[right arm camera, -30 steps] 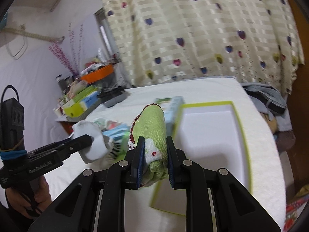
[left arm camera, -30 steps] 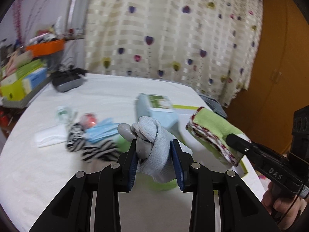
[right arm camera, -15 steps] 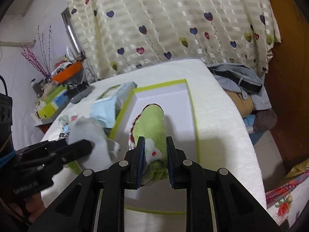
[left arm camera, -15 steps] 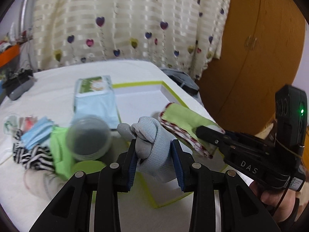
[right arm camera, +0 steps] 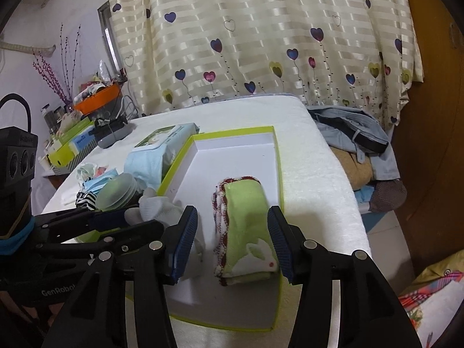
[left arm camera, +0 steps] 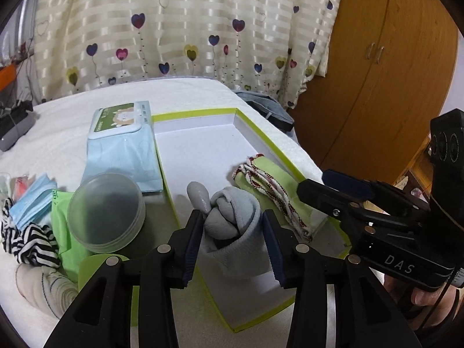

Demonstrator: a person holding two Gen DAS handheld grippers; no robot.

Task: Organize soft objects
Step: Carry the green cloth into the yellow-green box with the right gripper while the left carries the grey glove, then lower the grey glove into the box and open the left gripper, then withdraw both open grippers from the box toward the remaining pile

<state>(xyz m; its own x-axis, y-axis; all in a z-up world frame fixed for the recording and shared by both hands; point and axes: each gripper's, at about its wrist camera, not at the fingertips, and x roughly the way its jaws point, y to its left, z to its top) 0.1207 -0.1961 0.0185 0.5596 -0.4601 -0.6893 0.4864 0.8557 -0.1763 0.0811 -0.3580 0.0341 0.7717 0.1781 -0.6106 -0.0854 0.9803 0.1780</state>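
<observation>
A white box with a lime-green rim (left arm camera: 197, 113) (right arm camera: 232, 130) lies on the white bed. A rolled grey sock (left arm camera: 232, 220) (right arm camera: 156, 206) rests on the box floor between the fingers of my left gripper (left arm camera: 232, 214). Its jaws are opening and the pads barely touch the sock. A folded green towel with red-stitched edging (right arm camera: 246, 208) (left arm camera: 272, 171) lies flat in the box beside the sock. My right gripper (right arm camera: 232, 211) straddles the towel, its jaws opening, with a clear gap at the left pad.
Left of the box lie a pale-blue wet-wipes pack (left arm camera: 121, 142), a round translucent tub (left arm camera: 107, 211), blue face masks (left arm camera: 32, 200), a striped cloth (left arm camera: 32, 243) and a lime-green cloth (left arm camera: 62, 217). Clothes (right arm camera: 356, 142) are piled off the bed's right edge. A wooden wardrobe (left arm camera: 377, 87) stands behind.
Both grippers swung over the box and came down. The right jaws opened wide and the green towel now lies in the box. The left jaws widened around the sock, which now rests on the floor.
</observation>
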